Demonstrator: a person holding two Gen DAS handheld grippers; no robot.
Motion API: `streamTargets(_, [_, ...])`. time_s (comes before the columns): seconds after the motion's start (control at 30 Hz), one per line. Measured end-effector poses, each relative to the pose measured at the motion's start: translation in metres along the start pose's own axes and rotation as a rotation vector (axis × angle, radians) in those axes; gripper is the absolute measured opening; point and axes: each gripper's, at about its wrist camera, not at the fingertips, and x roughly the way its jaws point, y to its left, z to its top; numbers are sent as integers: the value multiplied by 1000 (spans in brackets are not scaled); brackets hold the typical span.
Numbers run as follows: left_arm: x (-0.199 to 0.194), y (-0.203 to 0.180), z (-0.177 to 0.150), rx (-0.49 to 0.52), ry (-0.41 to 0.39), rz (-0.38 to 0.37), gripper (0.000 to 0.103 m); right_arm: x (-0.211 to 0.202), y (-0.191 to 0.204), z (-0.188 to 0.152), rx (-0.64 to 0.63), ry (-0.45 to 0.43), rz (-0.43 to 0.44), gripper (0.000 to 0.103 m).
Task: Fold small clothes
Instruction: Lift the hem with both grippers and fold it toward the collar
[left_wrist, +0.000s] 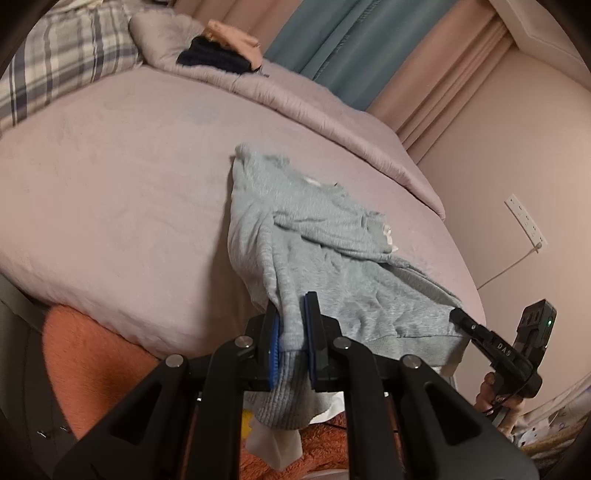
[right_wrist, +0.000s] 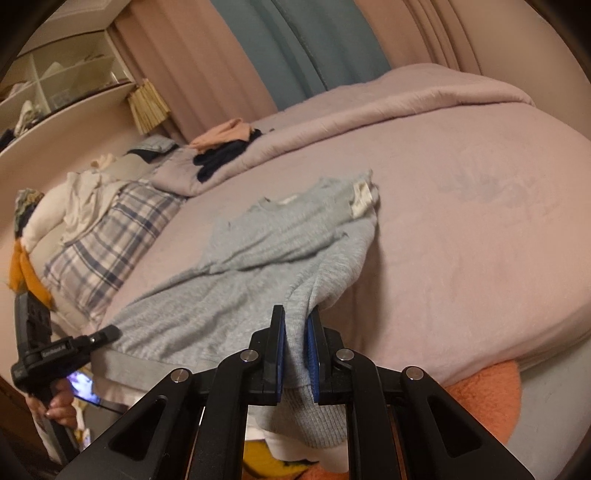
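I see open bed (right_wrist: 480, 240) right of the sweater (right_wrist: 258, 258); plaid pillow (right_wrist: 103, 251) and clothes pile (right_wrist: 225, 144) crowd the head end.

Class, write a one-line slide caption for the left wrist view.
Left gripper shut on a light grey knitted sweater over a mauve bed.

Grey sweater (left_wrist: 325, 258) (blue-checked pillow (left_wrist: 62, 70)), mauve bedsheet (left_wrist: 110, 177).

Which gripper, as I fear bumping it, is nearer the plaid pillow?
Left. The left gripper holds the sweater hem beside the pillow; the right gripper holds its other end, farther off.
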Motion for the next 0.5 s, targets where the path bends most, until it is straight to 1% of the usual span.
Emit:
streamTargets(0.17, [-1,-3,5,11,-3,-3,11,-7,6,4,-9,-32,42,13])
streamTargets(0.27, [0,-4,8,2,7,2,11,-2,4,6,6,-42,32,13])
streamTargets(0.3, [-1,-7,11,7,9,-4,11,1,2,8,18,-38,27,13])
streamTargets(0.43, [0,-14,20,41,-3,24,11,-3,0,15,35,-57,36,13])
streamTargets(0.5, [5,-15,26,26,9,16,11,-2,1,20,34,-65,29,13])
